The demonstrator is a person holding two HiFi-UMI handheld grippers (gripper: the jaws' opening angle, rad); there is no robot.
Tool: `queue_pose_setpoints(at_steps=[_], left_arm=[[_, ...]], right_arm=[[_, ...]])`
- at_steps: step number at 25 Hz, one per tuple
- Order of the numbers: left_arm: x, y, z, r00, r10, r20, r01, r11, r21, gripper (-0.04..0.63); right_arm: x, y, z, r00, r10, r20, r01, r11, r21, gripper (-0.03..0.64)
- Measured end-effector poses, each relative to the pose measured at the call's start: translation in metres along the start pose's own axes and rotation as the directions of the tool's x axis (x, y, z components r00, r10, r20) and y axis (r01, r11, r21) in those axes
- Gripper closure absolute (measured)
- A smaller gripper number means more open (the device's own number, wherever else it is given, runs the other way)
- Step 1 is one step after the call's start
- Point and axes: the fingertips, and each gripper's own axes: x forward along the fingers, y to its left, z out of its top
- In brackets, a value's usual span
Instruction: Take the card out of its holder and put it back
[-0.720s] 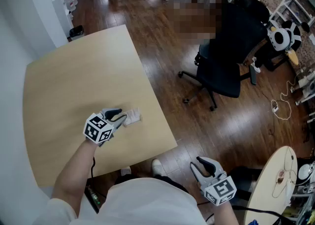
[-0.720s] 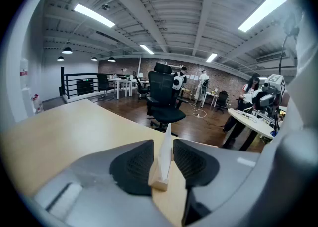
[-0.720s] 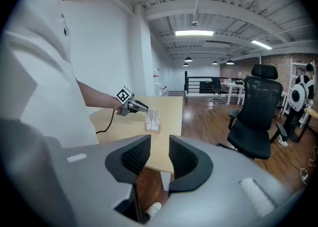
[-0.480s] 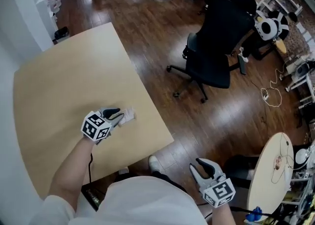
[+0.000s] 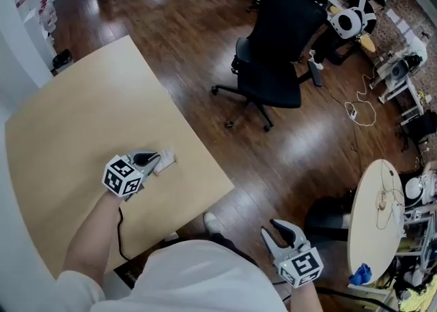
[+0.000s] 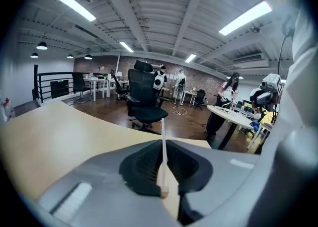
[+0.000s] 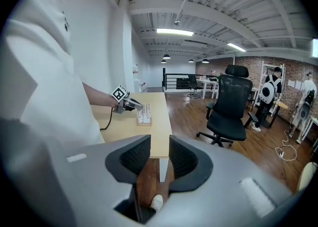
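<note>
Card pinched edge-on in the left jaws, with the holder at their tips.
The card [image 6: 162, 146] stands thin between the left gripper's [image 5: 153, 161] closed jaws, its long axis running along them. The slotted holder [image 5: 166, 161] lies just beyond, left of centre on the counter [image 5: 82, 112]. The right gripper [image 5: 281, 230], jaws apart and empty, hangs far off at lower right.

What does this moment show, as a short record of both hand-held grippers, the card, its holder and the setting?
left hand-held gripper: shut on the card, a thin white card seen edge-on between the pads
right hand-held gripper: open, empty, off the table beside the person's body
holder: on the table, near its edge, at the left gripper's tips
card in or out of holder: cannot tell
surroundings: black office chair on a dark wood floor
</note>
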Motion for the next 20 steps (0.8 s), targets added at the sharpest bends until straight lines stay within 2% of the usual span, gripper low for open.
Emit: queue_pose_setpoints(at_steps=[5, 10, 15, 20], left_arm=[[-0.010, 0.000, 0.018, 0.999, -0.002, 0.034, 0.001, 1.000, 0.021, 0.578], [-0.040, -0.001, 0.045, 0.994, 0.036, 0.107, -0.040, 0.999, 0.032, 0.580], [-0.089, -0.001, 0.065, 0.975, 0.120, 0.187, -0.127, 0.992, 0.023, 0.580], [-0.142, -0.006, 0.057, 0.951, 0.230, 0.205, -0.231, 0.973, -0.018, 0.580]], right_arm=[[0.003, 0.004, -0.002, 1.000, 0.003, 0.011, -0.003, 1.000, 0.005, 0.495], [0.016, 0.010, 0.005, 0.998, 0.056, 0.027, -0.056, 0.998, -0.020, 0.495], [0.041, 0.016, 0.020, 0.987, 0.157, 0.030, -0.154, 0.985, -0.077, 0.495], [0.071, 0.024, 0.039, 0.962, 0.270, 0.028, -0.263, 0.954, -0.146, 0.495]])
